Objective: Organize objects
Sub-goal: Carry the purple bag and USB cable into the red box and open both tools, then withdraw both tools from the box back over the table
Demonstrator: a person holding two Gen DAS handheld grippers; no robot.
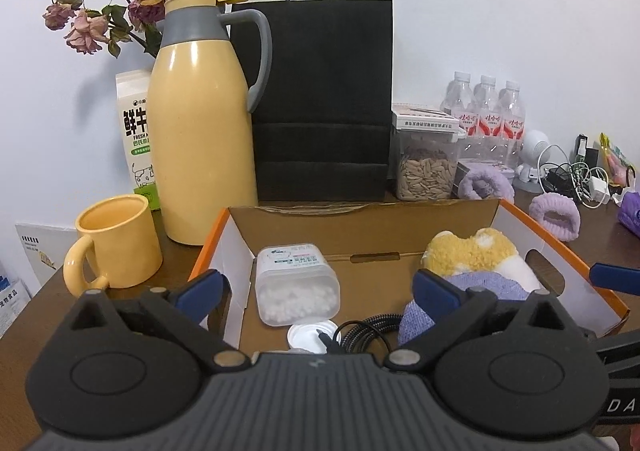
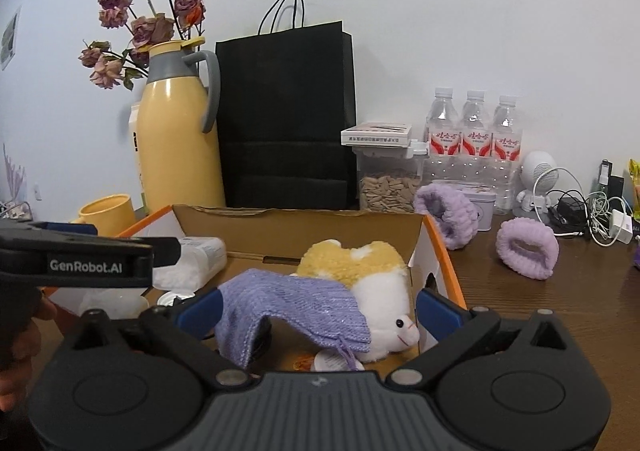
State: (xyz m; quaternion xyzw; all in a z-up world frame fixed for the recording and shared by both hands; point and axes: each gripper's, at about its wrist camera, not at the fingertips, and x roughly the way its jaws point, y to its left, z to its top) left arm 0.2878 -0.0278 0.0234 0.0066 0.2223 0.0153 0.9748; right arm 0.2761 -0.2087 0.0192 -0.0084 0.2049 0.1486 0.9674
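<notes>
Both hand-held grippers, left (image 1: 316, 287) and right (image 2: 318, 311), stand spread, empty. Your purple cloth (image 2: 292, 303) drapes loosely over the plush toy (image 2: 384, 291); it may slide, apparently, inside the box (image 2: 438, 251).

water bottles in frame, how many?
3, upright in a row against the wall, right of the seed jar: left bottle, middle bottle, right bottle. More could be hidden behind the black bag.

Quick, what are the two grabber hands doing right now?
Left gripper: open, holding nothing.
Right gripper: open, holding nothing.
</notes>
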